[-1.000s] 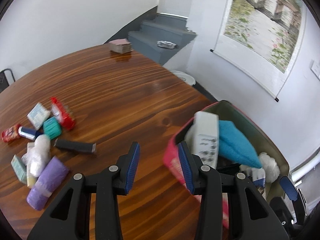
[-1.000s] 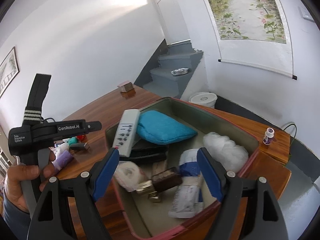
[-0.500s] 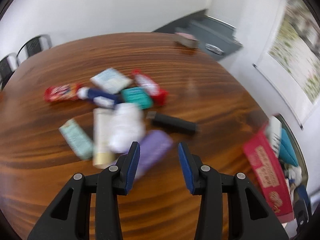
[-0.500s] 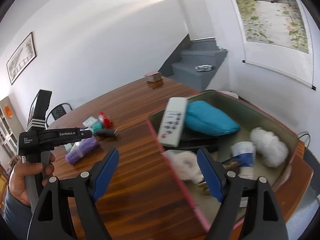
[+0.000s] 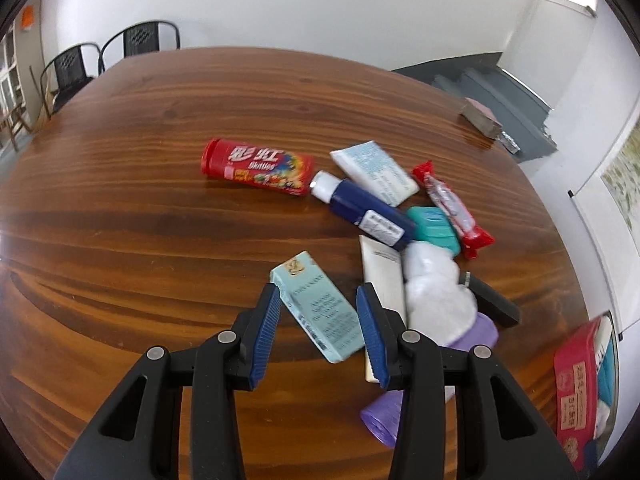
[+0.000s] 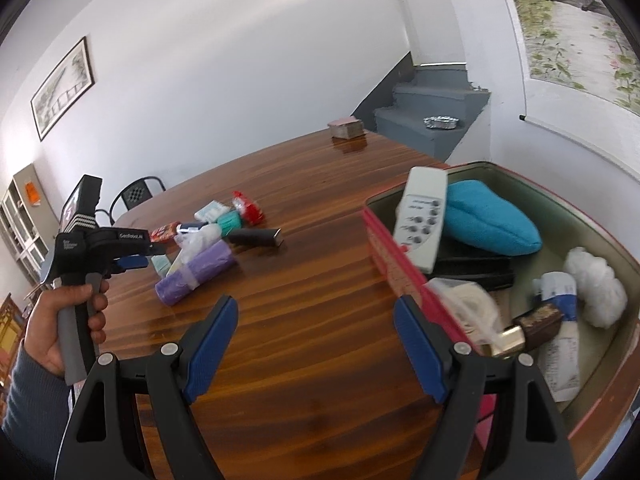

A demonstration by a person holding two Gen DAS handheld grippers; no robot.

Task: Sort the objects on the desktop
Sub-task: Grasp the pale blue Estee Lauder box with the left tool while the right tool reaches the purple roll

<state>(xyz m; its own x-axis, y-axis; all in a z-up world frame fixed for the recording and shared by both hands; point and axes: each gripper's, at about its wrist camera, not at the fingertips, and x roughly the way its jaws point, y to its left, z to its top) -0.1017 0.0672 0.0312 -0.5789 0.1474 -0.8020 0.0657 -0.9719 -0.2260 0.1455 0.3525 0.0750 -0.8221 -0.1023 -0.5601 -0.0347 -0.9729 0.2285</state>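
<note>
With several items already in the tin [image 6: 520,184] at the surface's [image 5: 160,200] right edge, the left gripper [image 5: 318,328], fingers apart, straddled a pale box [image 5: 320,308] in the unsorted pile; the right gripper [image 6: 316,344] hung open, empty.

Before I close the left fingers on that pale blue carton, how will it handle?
The pale blue carton looks like thin card: probably light, and it may dent under a hard squeeze. It lies flat, so it shouldn't roll. It sits skewed between the open left gripper fingers, so it could twist on closing.
</note>
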